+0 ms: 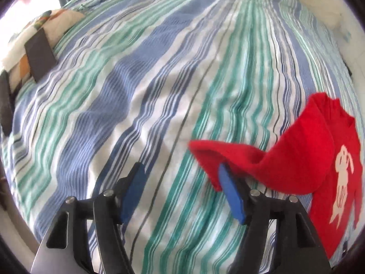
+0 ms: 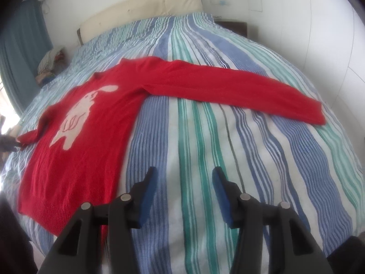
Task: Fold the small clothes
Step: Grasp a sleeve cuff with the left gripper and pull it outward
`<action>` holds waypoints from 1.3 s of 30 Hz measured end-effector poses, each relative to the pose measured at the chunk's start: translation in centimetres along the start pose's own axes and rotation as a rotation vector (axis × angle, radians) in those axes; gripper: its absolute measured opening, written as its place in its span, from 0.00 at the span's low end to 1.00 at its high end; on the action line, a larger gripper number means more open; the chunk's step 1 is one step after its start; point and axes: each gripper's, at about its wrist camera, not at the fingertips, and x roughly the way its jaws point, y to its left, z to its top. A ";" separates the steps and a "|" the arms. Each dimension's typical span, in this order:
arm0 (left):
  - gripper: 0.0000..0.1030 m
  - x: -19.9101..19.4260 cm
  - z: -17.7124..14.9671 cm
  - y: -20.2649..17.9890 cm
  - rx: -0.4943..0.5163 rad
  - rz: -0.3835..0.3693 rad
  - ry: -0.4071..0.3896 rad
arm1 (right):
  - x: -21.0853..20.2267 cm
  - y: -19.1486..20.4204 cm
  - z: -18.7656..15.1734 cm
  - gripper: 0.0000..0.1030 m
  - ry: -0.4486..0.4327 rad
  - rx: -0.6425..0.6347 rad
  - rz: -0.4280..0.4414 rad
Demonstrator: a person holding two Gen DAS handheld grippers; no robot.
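Observation:
A small red sweater (image 2: 91, 123) with a cream rabbit on its front lies face up on the striped bed. Its right sleeve (image 2: 239, 89) stretches flat across the bed. My right gripper (image 2: 183, 178) is open and empty, above the bedding just right of the sweater's hem. In the left wrist view the sweater (image 1: 319, 159) lies at the right, and its left sleeve end (image 1: 212, 157) drapes over the right finger of my left gripper (image 1: 180, 171). The jaws stand wide apart, so the sleeve only hangs on that finger.
The striped blue, green and white duvet (image 2: 228, 159) covers the whole bed. A cream headboard (image 2: 141, 11) and a white wall are at the far end. Folded clothes (image 2: 50, 64) lie at the left edge, beside a blue curtain (image 2: 20, 45). A dark flat object (image 1: 40, 52) lies on a patterned cushion.

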 end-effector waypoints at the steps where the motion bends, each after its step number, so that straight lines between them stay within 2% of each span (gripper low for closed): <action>1: 0.68 0.0 -0.2 0.8 -0.033 -0.047 -0.008 | 0.0 0.1 -0.1 0.48 0.001 -0.006 -0.005; 2: 0.68 0.0 -0.6 1.0 -0.037 -0.085 -0.015 | 0.1 0.2 -0.1 0.48 0.004 -0.011 -0.009; 4: 0.68 0.3 -1.5 0.0 0.042 -0.110 -0.031 | 0.6 0.4 -0.1 0.48 0.016 -0.023 -0.015; 6: 0.68 0.7 -2.3 -1.8 0.147 -0.049 -0.071 | 0.9 0.7 -0.2 0.48 0.024 -0.036 -0.019; 8: 0.67 1.9 -2.0 -3.0 0.173 0.017 -0.101 | 1.1 1.1 -0.3 0.48 0.025 -0.052 -0.022; 9: 0.58 2.4 -1.8 -3.3 0.158 0.015 -0.108 | 1.1 1.3 -0.3 0.48 0.026 -0.059 -0.023; 10: 0.31 2.9 -1.5 -3.6 0.132 -0.008 -0.109 | 1.1 1.4 -0.4 0.48 0.027 -0.067 -0.026; 11: 0.14 3.2 -0.6 -3.7 0.098 -0.042 -0.097 | 1.2 1.5 -0.5 0.48 0.029 -0.074 -0.030; 12: 0.07 3.3 -0.4 -3.8 0.066 -0.044 -0.082 | 1.2 1.5 -0.5 0.48 0.032 -0.079 -0.035; 15: 0.06 1.8 0.1 -3.7 0.055 -0.039 -0.059 | 1.1 1.4 -0.6 0.48 0.034 -0.076 -0.044; 18: 0.06 -2.3 0.6 -2.5 0.075 -0.058 -0.064 | 0.6 1.2 -0.5 0.48 0.015 -0.073 -0.049; 21: 0.06 -6.1 1.3 0.2 0.061 -0.014 -0.065 | 0.5 1.3 -0.3 0.48 0.006 -0.076 -0.046; 23: 0.06 -6.9 1.6 1.8 0.045 0.042 -0.038 | 0.6 1.4 -0.3 0.48 0.008 -0.078 -0.037; 26: 0.06 -4.4 0.8 3.5 0.046 0.143 0.057 | 0.8 1.6 -0.3 0.48 0.012 -0.081 -0.028; 28: 0.06 -1.7 0.2 3.8 0.033 0.174 0.099 | 0.9 1.6 -0.3 0.48 0.015 -0.079 -0.025; 34: 0.06 2.3 -0.5 2.5 0.082 0.356 0.040 | 1.2 1.2 -0.6 0.48 0.033 -0.069 -0.041; 39: 0.06 4.6 -0.5 2.5 0.069 0.411 0.042 | 1.7 0.8 -0.8 0.48 0.051 -0.056 -0.051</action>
